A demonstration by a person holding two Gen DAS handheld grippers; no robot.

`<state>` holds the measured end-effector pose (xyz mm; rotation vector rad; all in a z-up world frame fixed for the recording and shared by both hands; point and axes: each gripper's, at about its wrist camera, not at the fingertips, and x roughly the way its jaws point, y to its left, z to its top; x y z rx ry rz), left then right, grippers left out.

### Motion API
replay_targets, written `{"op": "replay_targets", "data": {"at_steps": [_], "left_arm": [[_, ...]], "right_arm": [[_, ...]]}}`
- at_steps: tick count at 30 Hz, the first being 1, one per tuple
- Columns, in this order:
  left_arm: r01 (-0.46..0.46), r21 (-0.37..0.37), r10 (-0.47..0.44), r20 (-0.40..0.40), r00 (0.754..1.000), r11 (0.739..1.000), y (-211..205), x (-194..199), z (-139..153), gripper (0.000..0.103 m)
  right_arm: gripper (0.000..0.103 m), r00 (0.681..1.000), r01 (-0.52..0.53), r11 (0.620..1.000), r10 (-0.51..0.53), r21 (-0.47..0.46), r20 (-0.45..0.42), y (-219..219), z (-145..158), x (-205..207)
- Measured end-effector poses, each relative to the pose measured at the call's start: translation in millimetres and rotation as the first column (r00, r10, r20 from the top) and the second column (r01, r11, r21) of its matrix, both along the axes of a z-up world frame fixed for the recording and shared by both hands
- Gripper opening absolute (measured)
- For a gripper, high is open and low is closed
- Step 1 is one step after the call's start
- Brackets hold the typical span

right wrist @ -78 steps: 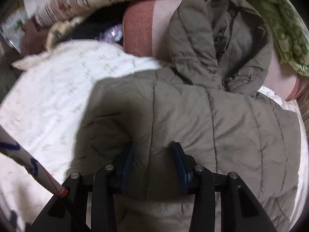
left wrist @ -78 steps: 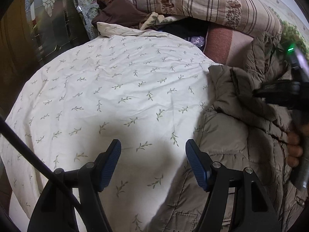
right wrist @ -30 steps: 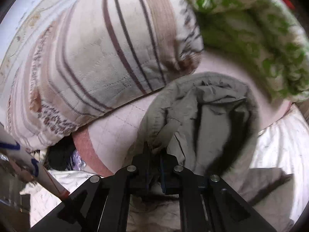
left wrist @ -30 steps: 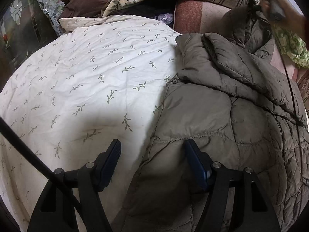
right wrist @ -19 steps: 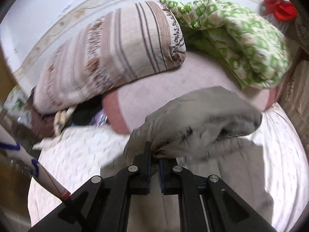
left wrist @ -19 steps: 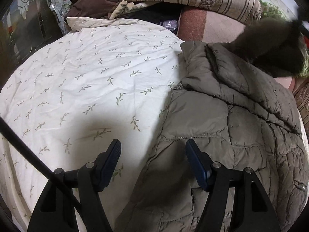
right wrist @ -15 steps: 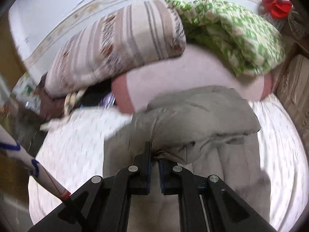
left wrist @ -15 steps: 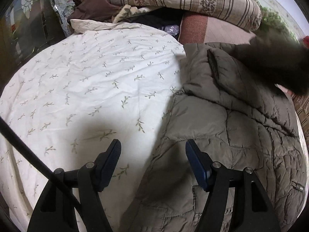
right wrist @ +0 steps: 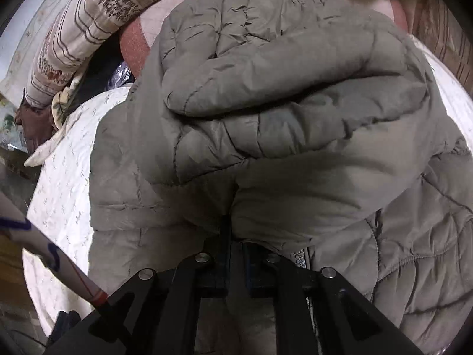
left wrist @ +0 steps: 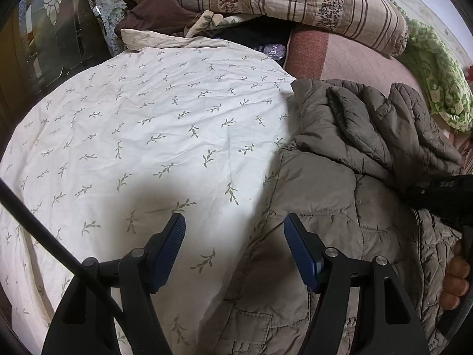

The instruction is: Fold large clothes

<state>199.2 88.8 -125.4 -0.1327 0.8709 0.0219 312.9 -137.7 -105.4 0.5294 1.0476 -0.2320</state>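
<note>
A taupe quilted puffer jacket (left wrist: 340,195) lies on the right side of a cream bedspread (left wrist: 142,136) printed with green sprigs. Its hood (right wrist: 266,94) is folded down over the jacket body. My left gripper (left wrist: 235,245) is open and empty, hovering over the jacket's left edge where it meets the bedspread. My right gripper (right wrist: 236,236) is shut on the hood's edge, fingertips buried in the fabric, low over the jacket front. It also shows in the left wrist view (left wrist: 440,195) at the right.
A striped pillow (left wrist: 289,3) and a green-patterned quilt (left wrist: 434,74) are piled at the head of the bed on a pink blanket (left wrist: 348,59). Brown clothes (left wrist: 153,14) lie at the far left corner. Dark furniture (left wrist: 50,35) stands left of the bed.
My right gripper has carried the hood from the head of the bed down toward me and laid it over the jacket body. The left gripper has stayed open, shifting slightly.
</note>
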Motion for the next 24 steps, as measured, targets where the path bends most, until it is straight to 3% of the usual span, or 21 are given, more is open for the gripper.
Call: {"op": "replay_targets", "data": {"at_steps": [1, 3, 5, 10, 14, 17, 18, 22, 24], "left_arm": [[0.005, -0.001, -0.005, 0.001, 1.0, 1.0, -1, 0, 1, 0.068], [0.012, -0.001, -0.012, 0.009, 1.0, 1.0, -2, -2, 2, 0.068], [0.015, -0.002, -0.015, 0.014, 1.0, 1.0, -2, -2, 4, 0.068], [0.025, -0.02, -0.025, 0.01, 1.0, 0.999, -2, -5, 4, 0.068], [0.026, -0.009, -0.026, 0.011, 1.0, 1.0, -5, -5, 4, 0.068], [0.027, -0.001, -0.027, 0.004, 1.0, 1.0, -6, -4, 2, 0.068], [0.028, 0.0, -0.028, 0.005, 1.0, 1.0, -6, -4, 2, 0.068], [0.034, 0.015, -0.034, 0.013, 0.999, 0.999, -9, -3, 1, 0.068], [0.043, 0.017, -0.044, 0.01, 0.999, 0.999, -11, -1, 2, 0.068]], "right_arm": [[0.02, 1.0, -0.014, 1.0, 0.014, -0.001, 0.007, -1, 5, -4], [0.051, 0.997, -0.065, 0.996, 0.067, -0.059, 0.029, 1, 24, -21], [0.064, 0.994, -0.087, 0.989, 0.093, -0.119, 0.054, 1, 41, -39], [0.064, 0.982, -0.084, 0.962, 0.123, -0.26, 0.14, -7, 90, -70], [0.064, 0.982, -0.001, 0.937, 0.067, -0.349, 0.178, -25, 110, -35], [0.064, 0.99, 0.058, 0.915, 0.001, -0.399, 0.144, -39, 92, 2], [0.064, 0.994, 0.051, 0.925, -0.011, -0.376, 0.108, -43, 77, 14], [0.064, 0.994, 0.004, 0.991, -0.019, -0.135, -0.108, -51, -9, 31], [0.064, 0.998, 0.031, 0.991, -0.039, -0.131, -0.058, -51, -11, 23]]}}
